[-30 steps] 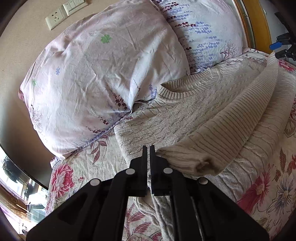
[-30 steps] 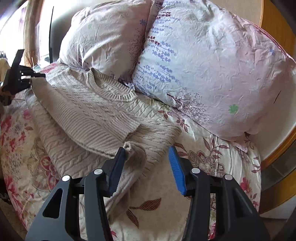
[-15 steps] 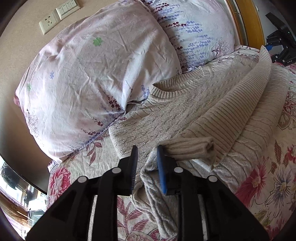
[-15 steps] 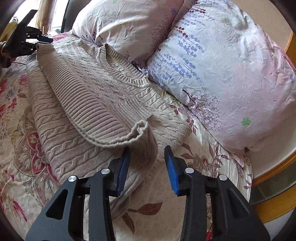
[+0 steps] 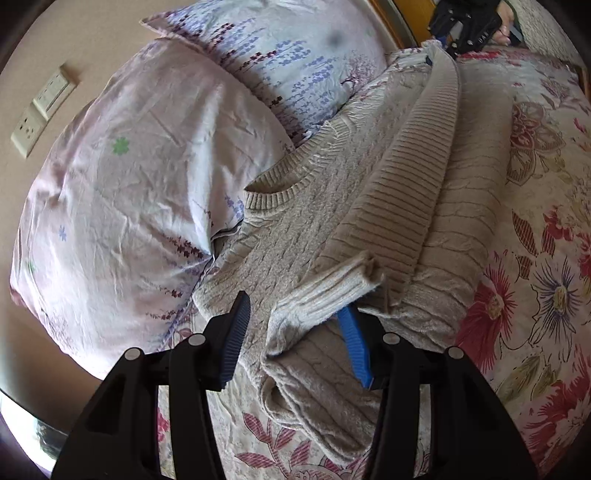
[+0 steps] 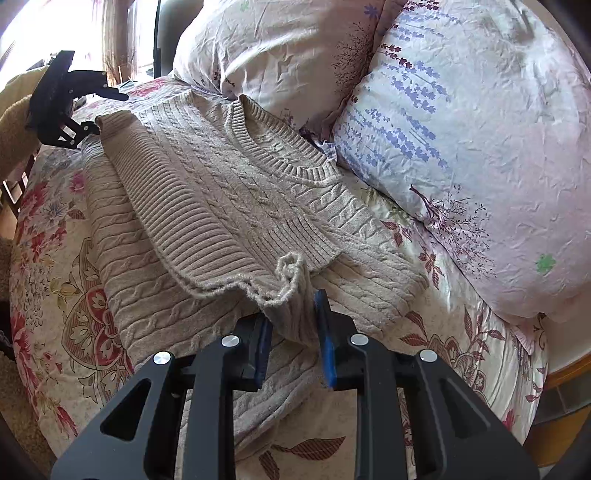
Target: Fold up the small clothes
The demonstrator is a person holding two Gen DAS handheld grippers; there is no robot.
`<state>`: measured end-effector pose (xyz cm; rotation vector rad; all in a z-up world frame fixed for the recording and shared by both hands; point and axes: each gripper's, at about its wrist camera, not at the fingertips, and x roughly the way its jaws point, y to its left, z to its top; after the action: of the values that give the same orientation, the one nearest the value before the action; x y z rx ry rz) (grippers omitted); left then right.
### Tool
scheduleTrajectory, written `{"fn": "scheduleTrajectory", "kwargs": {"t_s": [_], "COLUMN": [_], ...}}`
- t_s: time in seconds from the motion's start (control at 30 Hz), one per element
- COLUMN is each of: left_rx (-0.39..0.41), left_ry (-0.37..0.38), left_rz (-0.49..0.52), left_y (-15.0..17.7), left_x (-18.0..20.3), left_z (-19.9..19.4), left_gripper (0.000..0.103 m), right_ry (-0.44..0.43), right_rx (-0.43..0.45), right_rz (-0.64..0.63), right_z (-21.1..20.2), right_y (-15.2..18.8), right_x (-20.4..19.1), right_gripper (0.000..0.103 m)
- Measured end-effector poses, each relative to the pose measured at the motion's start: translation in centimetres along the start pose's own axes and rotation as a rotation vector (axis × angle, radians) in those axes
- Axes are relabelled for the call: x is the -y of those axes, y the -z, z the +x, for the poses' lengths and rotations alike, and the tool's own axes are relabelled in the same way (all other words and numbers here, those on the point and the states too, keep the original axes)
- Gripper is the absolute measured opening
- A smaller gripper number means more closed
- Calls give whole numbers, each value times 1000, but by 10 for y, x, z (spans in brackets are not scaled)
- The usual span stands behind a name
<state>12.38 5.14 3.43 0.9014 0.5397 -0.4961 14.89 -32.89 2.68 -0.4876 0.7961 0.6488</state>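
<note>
On the floral bedspread point(image 6: 424, 325), the beige cable-knit sweater point(image 6: 229, 192) is lying; left gripper point(image 5: 295, 332) is gaping, right gripper point(image 6: 291, 325) clenching a sleeve. Wall socket point(image 5: 27, 129), ten o'clock, is showing only left.

Sweater point(image 5: 388, 206): beige cable-knit, chunky and matt, ribbed hem and collar, fuzzy at the edges. Pillows point(image 6: 461, 122): thin printed cotton-like cloth, heavily creased, matt. Bedspread point(image 5: 546, 236): floral woven cloth, matt, lightly quilted look. Left tongs point(image 5: 295, 338) and right tongs point(image 6: 291, 338): matt black plastic, shiny metal screw heads, ridged blue pads. Headboard point(image 5: 410, 14), top of frame: glossy wood.
</note>
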Motion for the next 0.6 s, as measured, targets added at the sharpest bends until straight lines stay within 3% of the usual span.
{"fn": "scheduleTrajectory", "kwargs": {"t_s": [0.07, 0.17, 0.23, 0.27, 0.3, 0.33, 0.47, 0.6], "left_rx": [-2, -3, -2, -4, -7, -5, 33, 88], "left_ry": [2, 40, 67, 82, 88, 88, 89, 37], "left_rz": [77, 99, 109, 108, 99, 84, -50, -276], "left_y": [-5, -9, -11, -11, -11, -10, -6, -1], "left_x": [5, 3, 3, 3, 2, 1, -20, -64], "left_z": [4, 10, 13, 14, 15, 15, 15, 17], "left_gripper": [49, 49, 36, 16, 7, 7, 6, 6], "right_ry": [-2, -27, -61, -86, -103, -103, -113, -77], "right_rx": [-5, -19, -33, -38, -38, -31, 52, 186], "right_rz": [-8, -14, -10, 3, 17, 27, 122, 232], "right_z": [1, 4, 6, 7, 7, 6, -7, -23], "right_y": [-3, -6, -7, -7, -7, -6, -5, -15], "right_x": [0, 2, 2, 4, 6, 7, 22, 42], "right_gripper": [24, 24, 23, 16, 16, 15, 14, 14]}}
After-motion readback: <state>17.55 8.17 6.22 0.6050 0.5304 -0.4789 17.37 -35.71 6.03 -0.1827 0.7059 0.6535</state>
